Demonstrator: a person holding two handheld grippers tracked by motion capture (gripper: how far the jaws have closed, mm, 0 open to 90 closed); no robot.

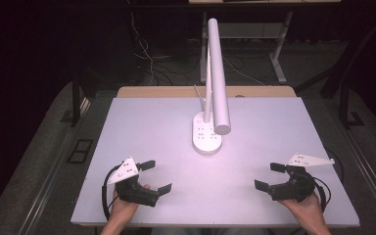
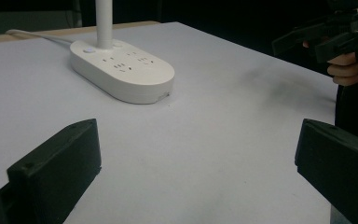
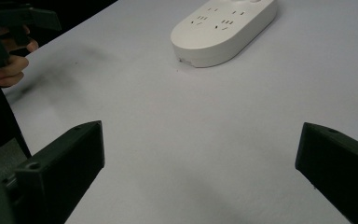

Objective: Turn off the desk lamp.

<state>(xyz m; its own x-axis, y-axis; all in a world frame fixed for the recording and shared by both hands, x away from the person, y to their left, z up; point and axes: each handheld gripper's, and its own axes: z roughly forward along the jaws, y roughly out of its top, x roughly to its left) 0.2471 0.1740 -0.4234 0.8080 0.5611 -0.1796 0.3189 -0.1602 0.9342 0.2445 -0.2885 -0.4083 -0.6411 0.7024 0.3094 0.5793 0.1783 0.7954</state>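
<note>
**Both grippers spread wide, lamp base ahead of them**

I see my left gripper (image 1: 155, 176) low at the near left of the white table (image 1: 147, 127), held in the left hand (image 1: 122, 205). Its jaws are released, standing far apart with nothing between them but bare tabletop. In the left gripper view the two black jaws rise from the bottom corners, and the white power-strip base (image 2: 123, 70) lies ahead of them, beyond the left jaw's tip and well apart from it. A white post (image 2: 104, 23) stands up from the far end of that base, and a white cord (image 2: 37, 37) runs off from it toward the table's back edge.

My right gripper (image 1: 270, 175) sits at the near right, held in the right hand (image 1: 306, 208), its jaws likewise released and gaping over empty table surface. In the right gripper view the base (image 3: 224, 30) lies ahead, between the lines of the two jaws and well clear of both. Off past the left jaw I can see the other hand (image 3: 9, 70) with its gripper at the table's edge.

From the high view, the lamp's long white bar (image 1: 218, 73) reaches forward over the base (image 1: 206, 134), which sits mid-table, farther out than both grippers and roughly between them. Each gripper carries a grey three-cornered plate (image 1: 125, 170) on top.
</note>
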